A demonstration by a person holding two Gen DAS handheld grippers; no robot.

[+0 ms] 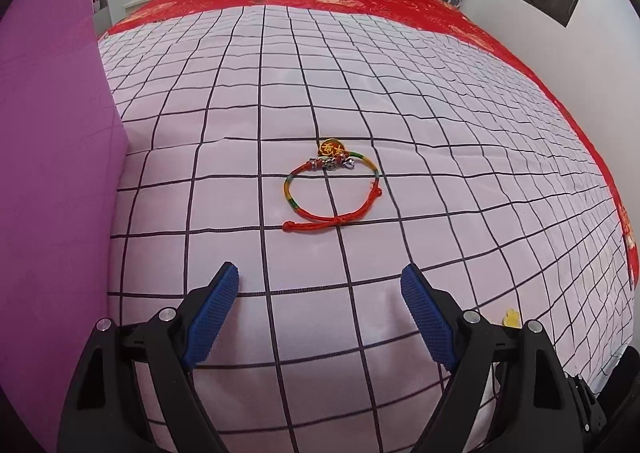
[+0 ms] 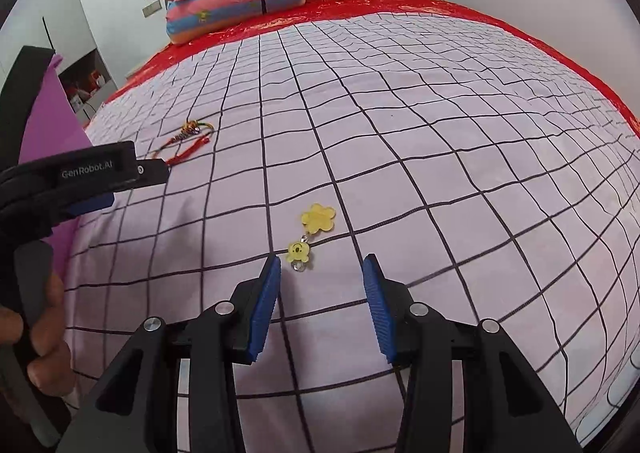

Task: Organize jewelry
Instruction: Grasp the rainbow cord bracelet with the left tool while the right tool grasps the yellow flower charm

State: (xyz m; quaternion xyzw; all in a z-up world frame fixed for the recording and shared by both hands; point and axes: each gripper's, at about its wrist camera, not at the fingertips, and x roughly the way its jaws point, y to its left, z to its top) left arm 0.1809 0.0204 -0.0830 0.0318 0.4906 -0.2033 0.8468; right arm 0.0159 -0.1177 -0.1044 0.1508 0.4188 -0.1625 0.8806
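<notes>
Both grippers spread wide, empty: left gripper short of red cord bracelet, right gripper beside yellow flower charm on checked sheet

From the left wrist, the yellow charm peeks out half-hidden behind the left claw's arm, and the purple box runs off frame.
</notes>
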